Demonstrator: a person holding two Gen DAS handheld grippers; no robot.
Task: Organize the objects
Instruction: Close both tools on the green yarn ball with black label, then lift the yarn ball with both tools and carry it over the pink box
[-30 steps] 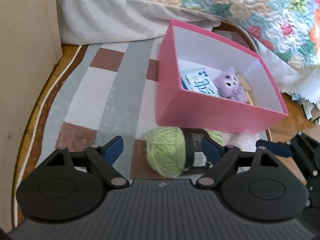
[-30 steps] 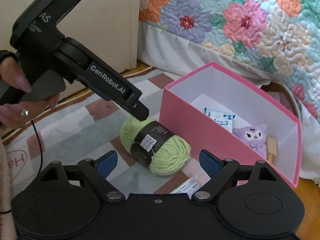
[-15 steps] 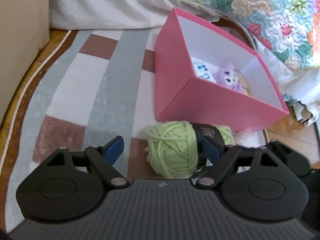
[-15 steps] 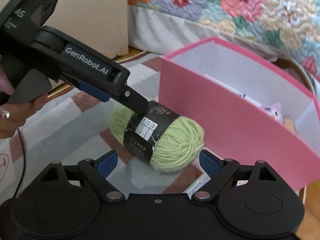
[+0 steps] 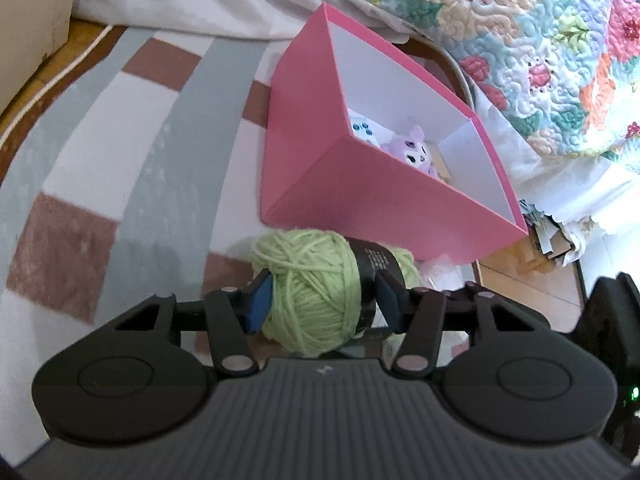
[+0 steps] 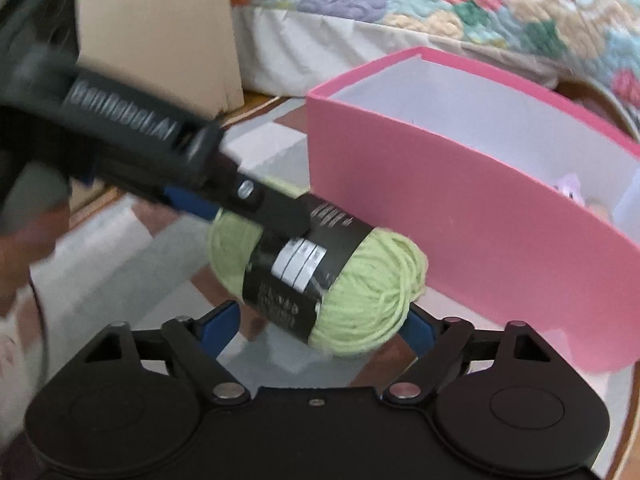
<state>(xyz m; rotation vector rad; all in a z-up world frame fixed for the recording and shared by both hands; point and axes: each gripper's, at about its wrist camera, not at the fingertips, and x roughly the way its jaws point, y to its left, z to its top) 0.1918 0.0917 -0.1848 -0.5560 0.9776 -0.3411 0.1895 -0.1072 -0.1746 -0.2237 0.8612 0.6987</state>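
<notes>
Yarn ball [image 5: 312, 288] sits clamped in left gripper [image 5: 322, 302] jaws; right gripper [image 6: 316, 326] jaws gape, seemingly empty.

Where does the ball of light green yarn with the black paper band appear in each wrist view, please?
Left wrist: ball of light green yarn low centre, pinched between the left gripper fingers.
Right wrist: yarn centre, left gripper's fingers clamping it from upper left.
Shared landmark: open pink cardboard box just beyond the yarn.
</notes>
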